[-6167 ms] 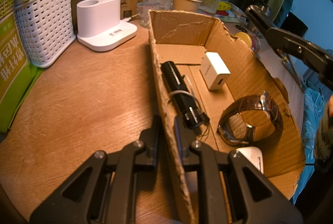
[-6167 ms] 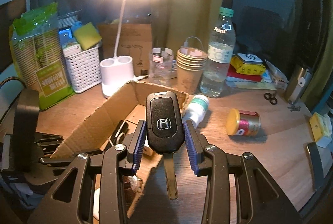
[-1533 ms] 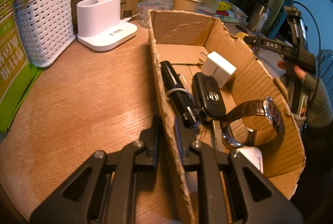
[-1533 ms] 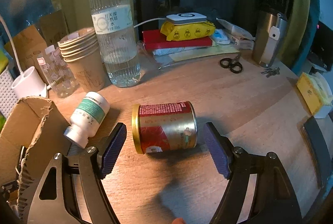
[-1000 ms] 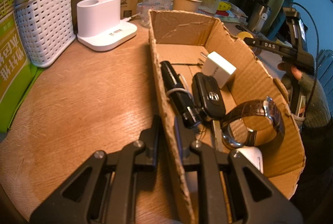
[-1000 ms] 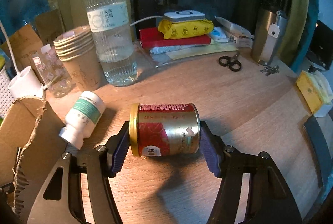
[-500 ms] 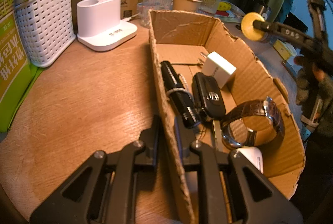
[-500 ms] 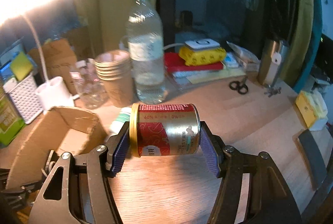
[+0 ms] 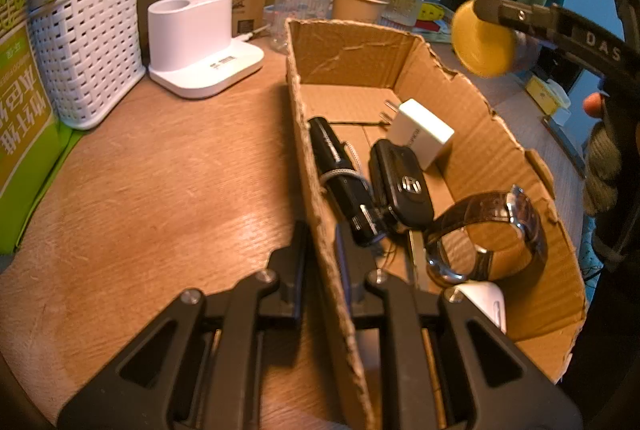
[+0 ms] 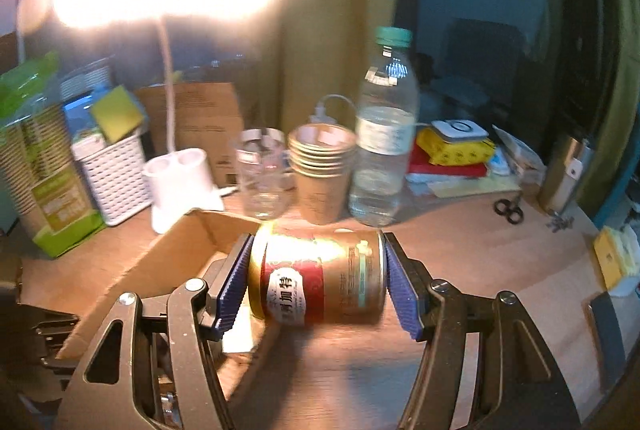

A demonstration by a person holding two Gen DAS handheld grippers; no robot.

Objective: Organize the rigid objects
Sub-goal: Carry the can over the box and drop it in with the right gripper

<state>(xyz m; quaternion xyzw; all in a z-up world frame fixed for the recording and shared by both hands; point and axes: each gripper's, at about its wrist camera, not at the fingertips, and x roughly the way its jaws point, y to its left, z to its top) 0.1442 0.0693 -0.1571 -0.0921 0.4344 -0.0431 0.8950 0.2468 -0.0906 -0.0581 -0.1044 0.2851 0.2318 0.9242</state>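
R tool pinches a gold-and-red tin can end to end, blue pads on lid and base, jaws closing a touch more on it. Can lies sideways in the grip, lifted clear of the tabletop and above the far end of the cardboard box, prob. so it can drop in lengthwise w/o rolling. L tool is pressed together on the box's near side wall, one finger inside, one outside; looks like an anchor so the box won't slide. Already in the box: black flashlight, car key fob, white charger plug, leather-strap watch. Free floor shows at the far end, behind the charger plug.
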